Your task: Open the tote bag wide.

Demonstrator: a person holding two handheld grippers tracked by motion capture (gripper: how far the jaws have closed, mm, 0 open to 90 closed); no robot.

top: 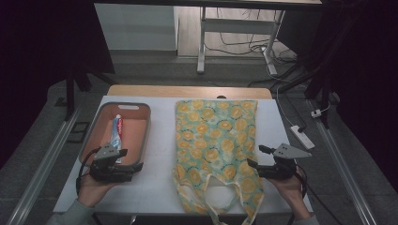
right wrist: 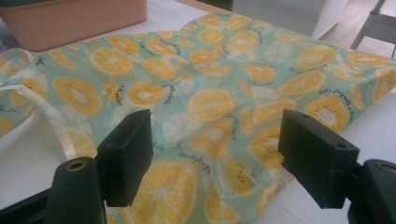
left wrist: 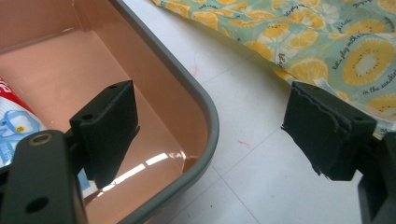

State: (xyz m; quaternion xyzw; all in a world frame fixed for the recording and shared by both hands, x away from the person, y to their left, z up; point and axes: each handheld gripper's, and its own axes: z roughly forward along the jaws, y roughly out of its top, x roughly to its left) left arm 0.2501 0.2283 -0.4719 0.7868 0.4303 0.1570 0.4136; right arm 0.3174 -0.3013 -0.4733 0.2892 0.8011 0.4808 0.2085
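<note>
Between your wide-open, empty grippers lies the fruit-print bag (top: 217, 145): right gripper (top: 263, 161) at its right near edge, left gripper (top: 123, 163) over the tray (top: 143, 140) corner.

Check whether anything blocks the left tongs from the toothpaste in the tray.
Nothing visible does. The left tongs stand open over the near corner of the tray, one jaw already above its inside, and the toothpaste lies uncovered on the tray floor.

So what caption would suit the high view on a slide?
Two open hand-held grippers, left and right, flank a fruit-print bag beside a tray holding toothpaste.
</note>
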